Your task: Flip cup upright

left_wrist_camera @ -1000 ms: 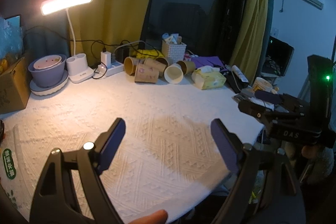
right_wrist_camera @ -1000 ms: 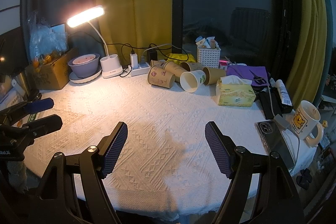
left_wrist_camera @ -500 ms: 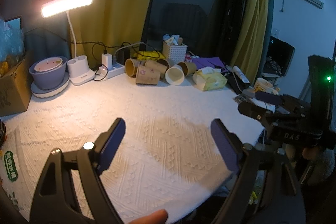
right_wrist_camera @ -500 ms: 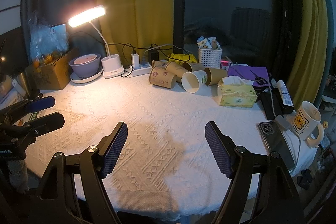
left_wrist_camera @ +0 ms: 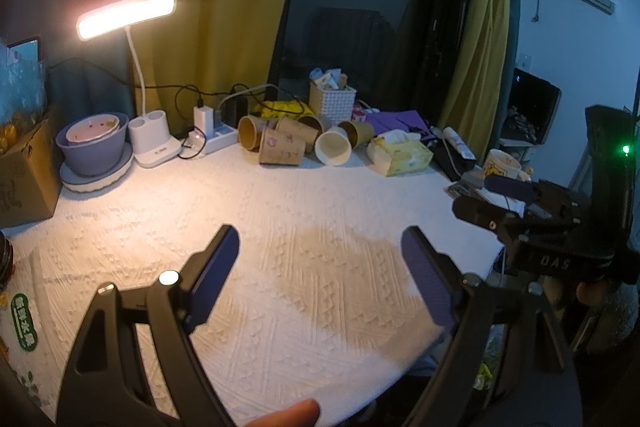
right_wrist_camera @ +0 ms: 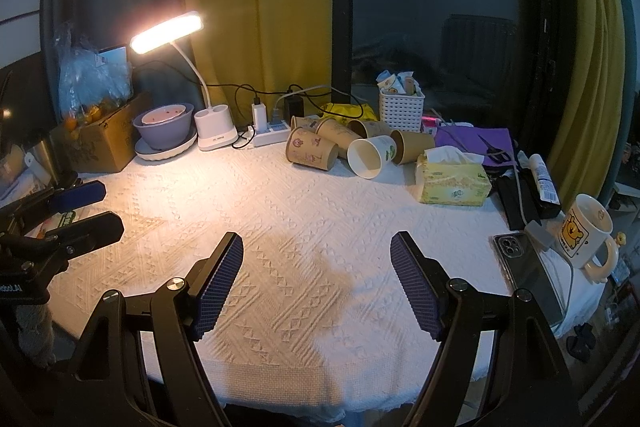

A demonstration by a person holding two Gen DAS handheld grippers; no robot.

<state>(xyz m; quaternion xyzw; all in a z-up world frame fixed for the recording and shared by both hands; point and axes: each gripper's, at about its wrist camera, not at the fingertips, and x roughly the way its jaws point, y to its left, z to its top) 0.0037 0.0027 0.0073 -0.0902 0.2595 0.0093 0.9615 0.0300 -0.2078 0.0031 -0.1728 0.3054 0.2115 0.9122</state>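
Note:
Several paper cups lie on their sides in a heap at the back of the white-clothed table (right_wrist_camera: 280, 227). A brown printed cup (right_wrist_camera: 310, 149) (left_wrist_camera: 280, 147) lies at the front left of the heap, and a white cup (right_wrist_camera: 370, 157) (left_wrist_camera: 333, 146) with its mouth toward me lies to its right. My left gripper (left_wrist_camera: 320, 275) is open and empty, low over the near part of the table. My right gripper (right_wrist_camera: 316, 279) is open and empty, also well short of the cups. Each gripper shows in the other's view, the right one (left_wrist_camera: 508, 203) and the left one (right_wrist_camera: 76, 211).
A lit desk lamp (right_wrist_camera: 212, 131), a purple bowl on a plate (right_wrist_camera: 164, 129), a cardboard box (right_wrist_camera: 100, 143) and a power strip (right_wrist_camera: 272, 135) stand at the back left. A tissue pack (right_wrist_camera: 454, 179), white basket (right_wrist_camera: 401, 109), phone (right_wrist_camera: 528, 275) and bear mug (right_wrist_camera: 584, 235) lie at the right.
Both views have drifted slightly, so the cups sit a little further right and lower in frame. Both grippers stay open and empty.

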